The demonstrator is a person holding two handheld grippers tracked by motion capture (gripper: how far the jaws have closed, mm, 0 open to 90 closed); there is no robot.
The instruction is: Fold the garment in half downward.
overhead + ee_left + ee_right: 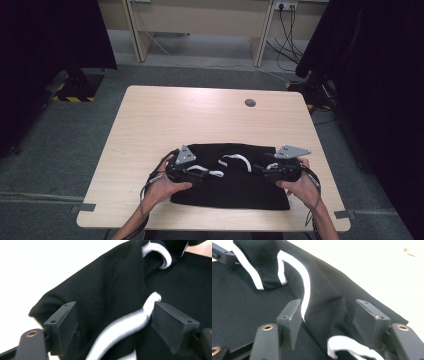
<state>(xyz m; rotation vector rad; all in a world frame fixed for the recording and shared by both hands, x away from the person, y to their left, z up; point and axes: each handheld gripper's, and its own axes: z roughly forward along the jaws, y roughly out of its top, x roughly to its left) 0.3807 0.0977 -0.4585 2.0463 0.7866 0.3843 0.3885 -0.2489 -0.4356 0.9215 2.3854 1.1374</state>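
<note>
I have a black fabric garment with white drawstring cords (235, 182) lying flat on the near half of the pale wooden bench (165, 115), and I am working it from both ends at once so that the cloth stays spread. My left gripper (202, 175) sits at the garment's left edge, its jaws standing apart with a raised fold of black cloth and a white drawstring cord (125, 323) between them; the pads do not press on either, so it holds nothing. My right gripper (262, 169) is at the right side, likewise parted, with a ridge of the cloth rising loose between its jaws and a white cord end (347, 343) lying just beside the near one. The folds stand up as though bunched there, which I judge suits a fold or a smoothing step.

The bench is bare otherwise, bar a round grey cable hole (250, 103) near its far edge. Grey carpet surrounds it, dark curtains hang on both sides, and cables trail down at the back wall.
</note>
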